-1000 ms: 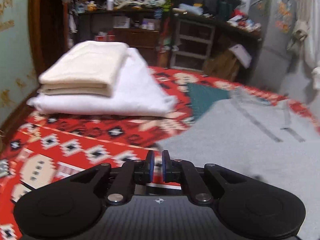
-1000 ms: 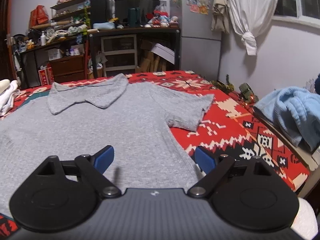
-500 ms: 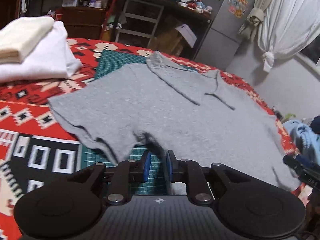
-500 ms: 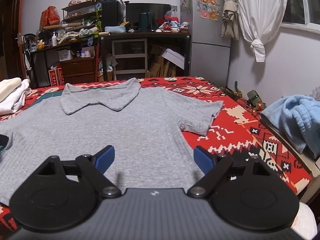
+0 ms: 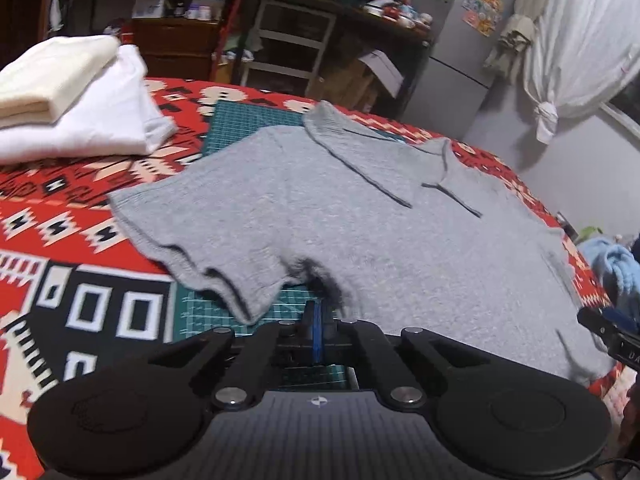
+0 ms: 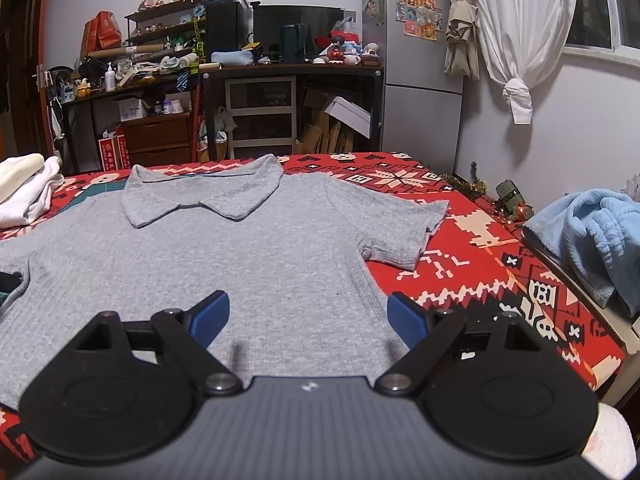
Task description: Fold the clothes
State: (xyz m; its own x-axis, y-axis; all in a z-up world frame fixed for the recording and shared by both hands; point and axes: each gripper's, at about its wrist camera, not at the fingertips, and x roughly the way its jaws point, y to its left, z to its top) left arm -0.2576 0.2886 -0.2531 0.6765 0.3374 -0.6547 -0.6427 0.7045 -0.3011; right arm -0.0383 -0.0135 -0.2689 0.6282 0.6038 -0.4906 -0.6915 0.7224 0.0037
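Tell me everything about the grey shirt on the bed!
The grey polo shirt looks like soft ribbed knit, with a floppy collar and short sleeves. It lies spread flat, front up, on the red patterned blanket, partly over a green cutting mat. No gripper pad visibly presses on it.

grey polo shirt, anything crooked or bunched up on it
Mostly flat. The grey ribbed polo shirt has one sleeve rippled and lifted off the green cutting mat near the left gripper, and its collar lies uneven.
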